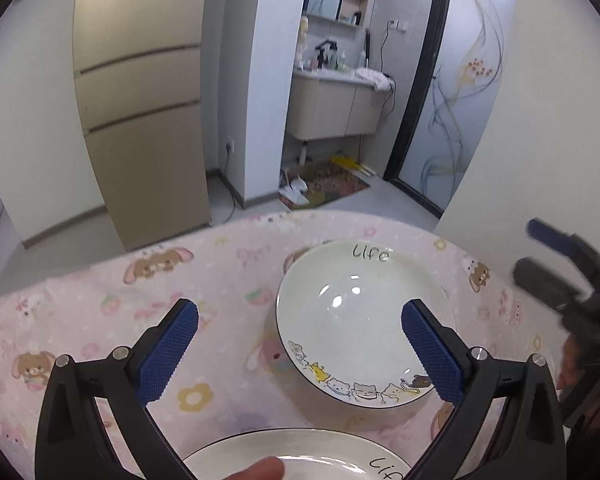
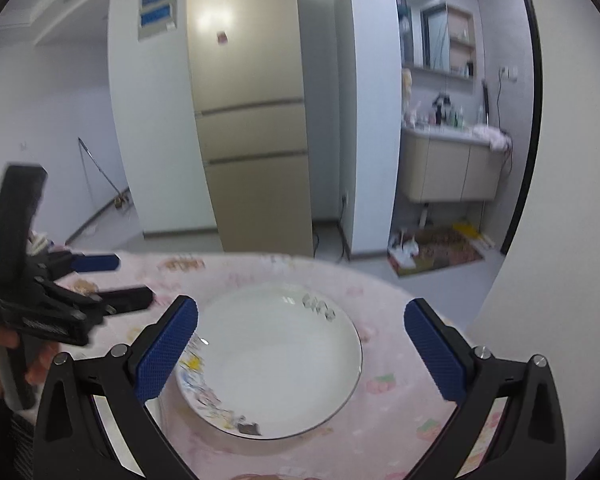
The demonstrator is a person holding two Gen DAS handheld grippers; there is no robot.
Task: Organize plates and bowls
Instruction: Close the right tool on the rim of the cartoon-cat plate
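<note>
White glazed ware is sitting on the pink cartoon-print cloth (image 1: pixel 112 280) covering the tabletop: a bowl (image 1: pixel 364 320) lettered "Life", with little animals along its near rim, is standing out in front of the left tongs (image 1: pixel 300 344), and a plate (image 1: pixel 300 456) with the same lettering is lying just below them at the bottom edge, where a fingertip (image 1: pixel 260 470) is showing.

As I judge it, the step in hand is stacking: bringing one piece onto the other. To do it well, the tongs should be closing on a rim, one pad inside and one outside, lifting level and lowering centred, since glazed ware is likely to slip and chip.

Both tongs are standing wide open and gripping nothing. The left tongs are hovering above the cloth, their right pad (image 1: pixel 428 352) overlapping the bowl's rim in view; whether it is touching I cannot tell. The right tongs (image 2: pixel 300 344) are framing the bowl (image 2: pixel 276 360) in their own blurred view, their left pad (image 2: pixel 168 352) overlapping its near rim.
</note>
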